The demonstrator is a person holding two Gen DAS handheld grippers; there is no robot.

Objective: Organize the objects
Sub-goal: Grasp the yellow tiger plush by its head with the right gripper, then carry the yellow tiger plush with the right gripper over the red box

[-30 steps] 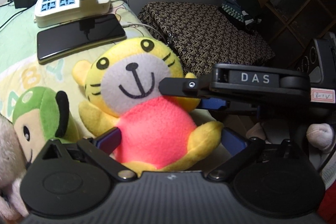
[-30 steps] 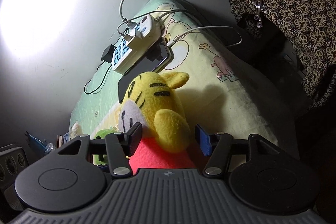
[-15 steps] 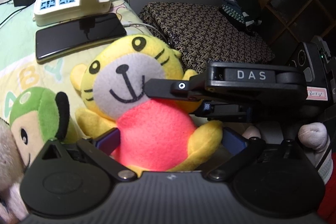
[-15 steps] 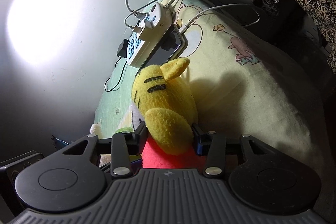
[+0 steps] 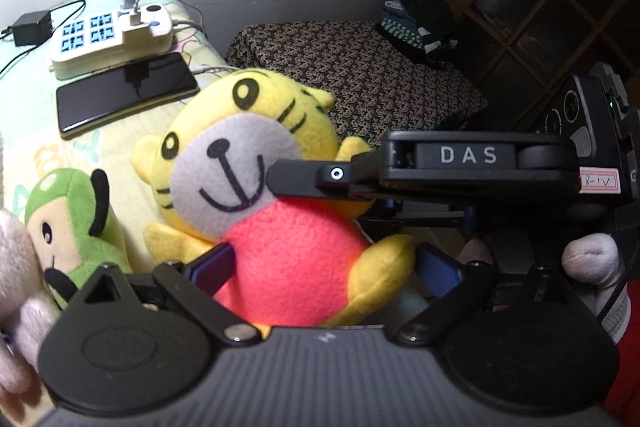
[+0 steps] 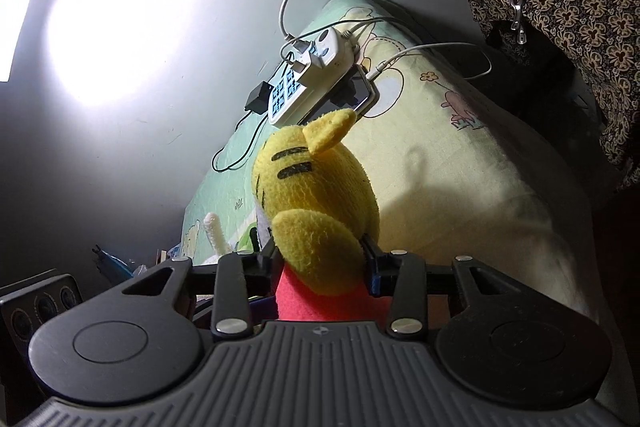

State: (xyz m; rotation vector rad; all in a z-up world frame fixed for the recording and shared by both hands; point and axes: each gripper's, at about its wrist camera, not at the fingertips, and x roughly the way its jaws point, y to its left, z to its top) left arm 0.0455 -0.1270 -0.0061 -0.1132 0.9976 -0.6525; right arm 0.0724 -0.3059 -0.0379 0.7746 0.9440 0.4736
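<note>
Left gripper: jaws have just been closing in; they are now pressing on the tiger plush at its red belly and yellow foot.
Right gripper: jaws have just been narrowing; they are now clenching the tiger's yellow arm.
Change: a second ago both pairs of jaws were standing wider around the toy; now the right is gripping, and the plush is sitting higher against the bedding.
Meaning: both grips look set, so the lift is probably starting.
Beside: the green plush is lying untouched.
Beyond: the phone and power strip are lying on the bedding.
</note>
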